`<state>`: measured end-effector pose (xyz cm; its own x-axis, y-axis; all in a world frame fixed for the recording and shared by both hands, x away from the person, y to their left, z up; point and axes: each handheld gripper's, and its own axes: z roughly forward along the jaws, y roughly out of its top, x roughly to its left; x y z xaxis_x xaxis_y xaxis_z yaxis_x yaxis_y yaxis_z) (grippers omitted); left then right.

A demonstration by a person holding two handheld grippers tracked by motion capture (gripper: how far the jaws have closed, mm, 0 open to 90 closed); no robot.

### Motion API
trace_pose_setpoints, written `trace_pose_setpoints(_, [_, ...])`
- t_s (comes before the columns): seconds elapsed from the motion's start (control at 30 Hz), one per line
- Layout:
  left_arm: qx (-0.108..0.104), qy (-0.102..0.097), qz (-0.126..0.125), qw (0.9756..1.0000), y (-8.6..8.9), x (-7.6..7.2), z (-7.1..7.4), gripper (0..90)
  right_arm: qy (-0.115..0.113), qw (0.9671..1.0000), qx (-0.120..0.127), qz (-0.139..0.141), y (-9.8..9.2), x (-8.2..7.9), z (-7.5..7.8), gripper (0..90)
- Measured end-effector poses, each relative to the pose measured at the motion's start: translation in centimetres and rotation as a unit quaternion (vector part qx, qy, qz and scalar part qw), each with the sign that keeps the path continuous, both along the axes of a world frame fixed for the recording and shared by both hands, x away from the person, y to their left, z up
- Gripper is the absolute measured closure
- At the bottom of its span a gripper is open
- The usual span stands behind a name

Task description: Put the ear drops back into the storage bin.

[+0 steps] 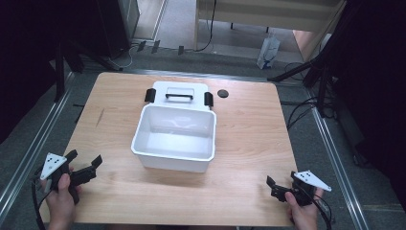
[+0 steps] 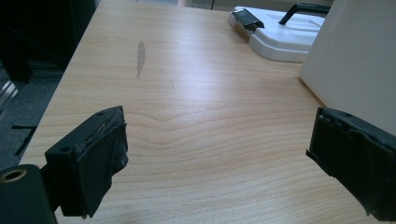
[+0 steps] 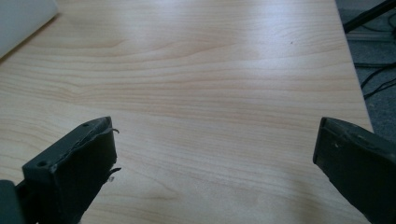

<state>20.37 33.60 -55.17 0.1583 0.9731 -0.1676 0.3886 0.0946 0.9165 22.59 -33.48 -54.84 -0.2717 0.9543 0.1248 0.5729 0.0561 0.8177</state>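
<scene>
A white open-topped bin (image 1: 191, 125) stands empty in the middle of the wooden table (image 1: 249, 143). Its white lid (image 1: 179, 91), with a black handle and two black latches, lies flat just behind it. My left gripper (image 1: 85, 159) is held low over the table's near left corner, open and empty. In the left gripper view the bin's wall (image 2: 359, 60) rises at the right and the lid (image 2: 280, 39) lies beyond it. My right gripper (image 1: 281, 181) is over the near right corner, open and empty, with the bin's corner (image 3: 21, 16) at the far left of its view.
A small black round disc (image 1: 222, 93) lies on the table to the right of the lid. A pale scuff (image 2: 140, 56) marks the wood on the left side. Dark stands and cables surround the table on the floor.
</scene>
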Motion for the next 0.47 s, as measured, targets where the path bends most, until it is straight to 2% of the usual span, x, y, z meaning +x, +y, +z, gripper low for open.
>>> trace_pose_setpoints(0.1, [0.004, -0.002, 0.002, 1.0000, -0.1, 0.0, 0.0, 5.1, 0.032, 0.9994, -0.012, -0.006, 0.2, 0.5, -0.1, 0.0])
trace_pose_setpoints(0.2, [0.009, -0.001, -0.001, 1.0000, -0.2, -0.1, 0.0, 5.2, 0.061, 0.9974, -0.034, -0.019, 0.5, 1.1, -0.3, 0.0])
trace_pose_setpoints(0.3, [0.024, 0.001, 0.001, 0.9997, -0.5, 0.0, 0.0, 5.2, 0.062, 0.9961, -0.059, -0.020, 1.0, 1.1, -0.4, 0.0])
trace_pose_setpoints(0.37, [0.028, 0.001, 0.006, 0.9996, -0.7, 0.0, 0.0, 7.3, 0.063, 0.9951, -0.075, -0.011, 1.3, 1.2, -0.5, 0.0])
trace_pose_setpoints(0.47, [0.030, 0.000, 0.007, 0.9995, -0.7, -0.1, 0.0, 7.7, 0.065, 0.9948, -0.079, -0.003, 1.5, 1.1, -0.5, 0.0])
